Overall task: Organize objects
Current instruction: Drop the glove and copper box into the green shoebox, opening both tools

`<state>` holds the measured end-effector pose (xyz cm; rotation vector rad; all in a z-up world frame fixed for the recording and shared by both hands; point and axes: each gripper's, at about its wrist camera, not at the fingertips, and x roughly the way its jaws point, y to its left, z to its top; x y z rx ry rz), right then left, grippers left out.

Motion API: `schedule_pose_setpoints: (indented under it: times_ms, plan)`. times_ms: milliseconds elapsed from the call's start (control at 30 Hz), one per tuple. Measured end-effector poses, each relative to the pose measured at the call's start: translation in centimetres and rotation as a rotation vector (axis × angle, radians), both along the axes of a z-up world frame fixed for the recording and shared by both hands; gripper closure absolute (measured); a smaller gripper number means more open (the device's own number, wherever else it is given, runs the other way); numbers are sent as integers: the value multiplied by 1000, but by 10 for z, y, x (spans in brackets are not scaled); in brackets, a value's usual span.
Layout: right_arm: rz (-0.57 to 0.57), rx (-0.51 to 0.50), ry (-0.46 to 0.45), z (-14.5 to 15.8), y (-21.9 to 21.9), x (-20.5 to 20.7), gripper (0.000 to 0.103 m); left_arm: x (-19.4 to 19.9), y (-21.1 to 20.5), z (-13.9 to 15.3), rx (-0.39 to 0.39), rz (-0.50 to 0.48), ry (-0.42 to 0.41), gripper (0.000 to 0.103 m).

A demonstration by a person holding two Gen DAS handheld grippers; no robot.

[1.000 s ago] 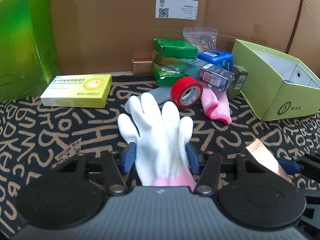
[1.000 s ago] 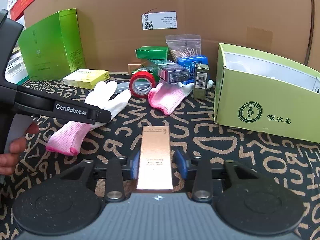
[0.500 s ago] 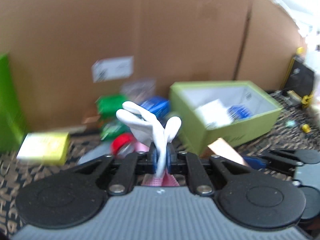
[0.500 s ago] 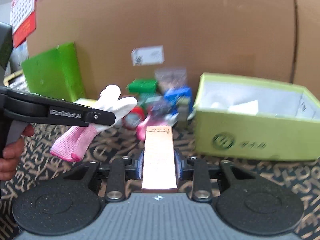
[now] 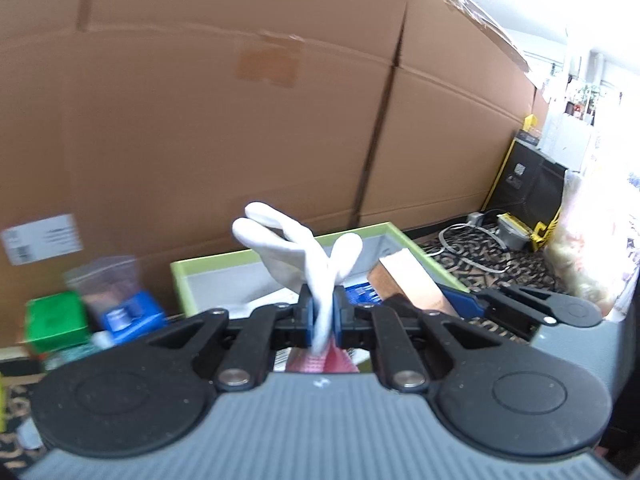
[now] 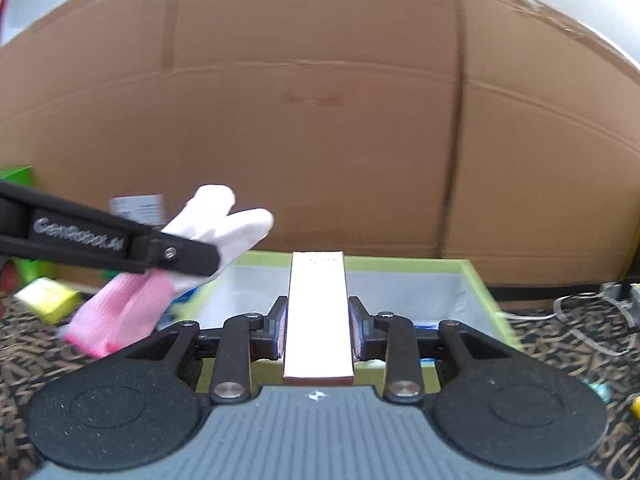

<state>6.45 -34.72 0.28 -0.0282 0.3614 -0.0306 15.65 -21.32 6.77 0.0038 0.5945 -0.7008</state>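
Note:
My left gripper [image 5: 322,318] is shut on a white glove with a pink cuff [image 5: 304,252], held in the air with its fingers pointing up. In the right wrist view the same glove [image 6: 216,232] hangs from the left gripper [image 6: 188,258] at the left. My right gripper [image 6: 318,330] is shut on a long copper-coloured box [image 6: 318,312], also seen in the left wrist view as the copper box [image 5: 412,284]. Both loads hover in front of the light green open box [image 6: 476,284], whose white inside holds a few items [image 5: 360,292].
A tall cardboard wall [image 5: 240,120] stands behind everything. Left of the green box lie a blue box [image 5: 132,312], a dark green box [image 5: 56,320] and a clear bag [image 5: 108,280]. A yellow box [image 6: 48,300] lies at the left. Cables [image 5: 472,248] lie on the patterned cloth at the right.
The left gripper closed on the glove and lifted it off the cloth. Both grippers rose and swung right toward the light green box, the right one still carrying the copper box.

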Motion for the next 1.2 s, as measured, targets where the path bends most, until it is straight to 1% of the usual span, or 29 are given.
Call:
schedule_pose_setpoints:
  times_ms: [67, 100, 167, 200, 300, 400, 500, 533, 567, 600, 633, 667, 700, 733, 767, 900, 967, 1067, 1167, 1200]
  plan:
    - [-40, -24, -1, -2, -14, 12, 69, 14, -16, -4, -30, -17, 53, 94]
    - [-66, -53, 5, -4, -20, 19, 69, 21, -24, -7, -42, -29, 74, 94]
    - [-104, -117, 22, -12, -29, 34, 69, 34, -39, -14, -45, -29, 87, 94]
    - [-111, -129, 37, -15, -37, 40, 69, 39, -47, -18, -44, -26, 91, 94]
    - [-121, -132, 82, -27, -51, 58, 69, 58, -62, -31, -48, -21, 126, 94]
    - [-131, -147, 105, -38, -58, 69, 69, 76, -76, -46, -42, -5, 160, 94]
    - [-124, -145, 127, -44, -63, 78, 69, 85, -85, -58, -31, -6, 173, 94]
    - [-123, -146, 133, -46, -64, 80, 69, 87, -88, -61, -26, -11, 166, 92]
    - [-121, -148, 135, -48, -65, 82, 69, 87, -90, -63, -22, -13, 152, 82]
    - [-116, -153, 138, -50, -65, 84, 69, 86, -91, -65, -19, -14, 140, 70]
    - [-108, -158, 145, -53, -65, 87, 69, 85, -91, -66, -22, -11, 126, 40]
    - [-98, -163, 150, -55, -65, 88, 64, 80, -88, -65, -33, 4, 101, 21]
    - [-93, -172, 155, -57, -66, 87, 58, 76, -84, -64, -44, 27, 71, 15]
    - [-94, -181, 152, -57, -67, 86, 44, 72, -80, -63, -54, 45, 46, 7]
    - [-101, -186, 135, -57, -67, 82, 35, 68, -76, -60, -59, 51, 29, 0]
    - [-119, -197, 76, -49, -64, 65, 32, 56, -62, -48, -61, 52, 15, 0]
    - [-129, -185, 55, -43, -61, 55, 26, 47, -50, -39, -68, 63, 4, 0]
    - [-129, -150, -5, -30, -57, 36, 21, 27, -22, -27, -88, 75, -19, 0]
    - [-117, -133, -56, -20, -46, 18, 16, 5, 7, -22, -85, 108, -35, 0]
    - [-112, -129, -71, -19, -39, 10, 16, -2, 17, -22, -76, 124, -33, 0]
